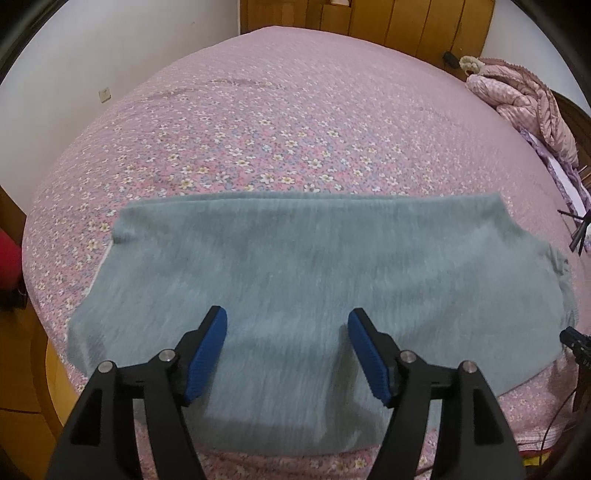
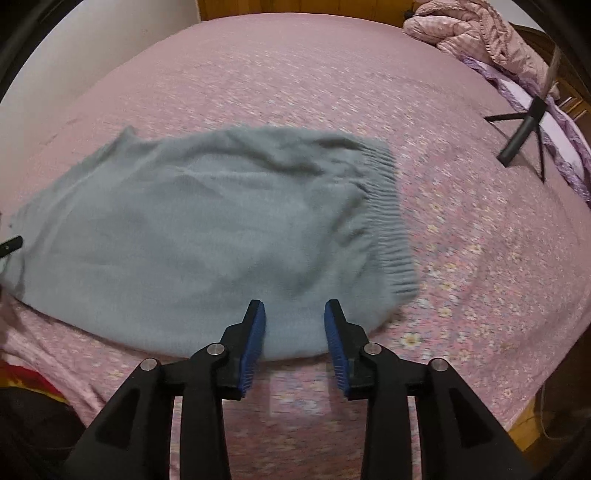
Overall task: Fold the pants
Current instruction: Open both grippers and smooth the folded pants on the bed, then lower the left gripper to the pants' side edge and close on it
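Soft, fuzzy grey-blue knit for the pants (image 1: 295, 266), matt, with a ribbed waistband (image 2: 388, 206) toward the bed's right edge. Matt quilted cotton-like cloth with a small flower print on the bedspread (image 1: 277, 122). Matt black plastic on the left tool (image 1: 287, 325) and the right tool (image 2: 294, 314), with ridged blue rubbery pads (image 1: 207, 354) and bright polished metal pivot pins (image 2: 216, 349). Glossy varnished wood at the headboard (image 1: 406, 22). Puffy pink quilted fabric (image 2: 476, 33) at the far right corner.

Folded grey-green pants (image 1: 295, 280) on floral bedspread (image 1: 258, 129), below parted left gripper (image 1: 287, 325)
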{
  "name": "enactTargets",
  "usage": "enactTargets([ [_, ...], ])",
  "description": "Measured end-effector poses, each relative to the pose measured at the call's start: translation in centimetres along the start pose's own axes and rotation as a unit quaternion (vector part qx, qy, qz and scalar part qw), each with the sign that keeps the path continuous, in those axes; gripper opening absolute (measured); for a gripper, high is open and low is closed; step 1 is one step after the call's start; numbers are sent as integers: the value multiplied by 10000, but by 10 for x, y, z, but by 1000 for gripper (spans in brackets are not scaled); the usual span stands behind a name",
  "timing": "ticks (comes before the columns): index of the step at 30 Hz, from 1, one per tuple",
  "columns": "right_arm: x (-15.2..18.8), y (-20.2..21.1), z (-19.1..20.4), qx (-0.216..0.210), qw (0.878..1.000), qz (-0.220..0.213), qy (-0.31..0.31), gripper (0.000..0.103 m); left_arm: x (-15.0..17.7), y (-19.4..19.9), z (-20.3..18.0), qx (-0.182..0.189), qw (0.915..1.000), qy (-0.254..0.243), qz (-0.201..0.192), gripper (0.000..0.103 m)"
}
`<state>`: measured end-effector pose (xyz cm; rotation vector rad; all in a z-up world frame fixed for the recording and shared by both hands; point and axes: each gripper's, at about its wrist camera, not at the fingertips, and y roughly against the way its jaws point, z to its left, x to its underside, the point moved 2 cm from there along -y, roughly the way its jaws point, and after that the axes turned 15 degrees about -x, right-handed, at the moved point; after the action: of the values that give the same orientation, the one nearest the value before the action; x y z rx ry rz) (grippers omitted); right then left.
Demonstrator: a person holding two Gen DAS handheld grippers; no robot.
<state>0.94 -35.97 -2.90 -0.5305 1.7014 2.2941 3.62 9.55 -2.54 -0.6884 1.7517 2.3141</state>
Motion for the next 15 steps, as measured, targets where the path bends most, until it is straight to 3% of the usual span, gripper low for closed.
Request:
enactTargets([
  [15,-57,-37,113,-1106,9913,164,691,35,-1,9,49,-296,9993,232,-88,75],
])
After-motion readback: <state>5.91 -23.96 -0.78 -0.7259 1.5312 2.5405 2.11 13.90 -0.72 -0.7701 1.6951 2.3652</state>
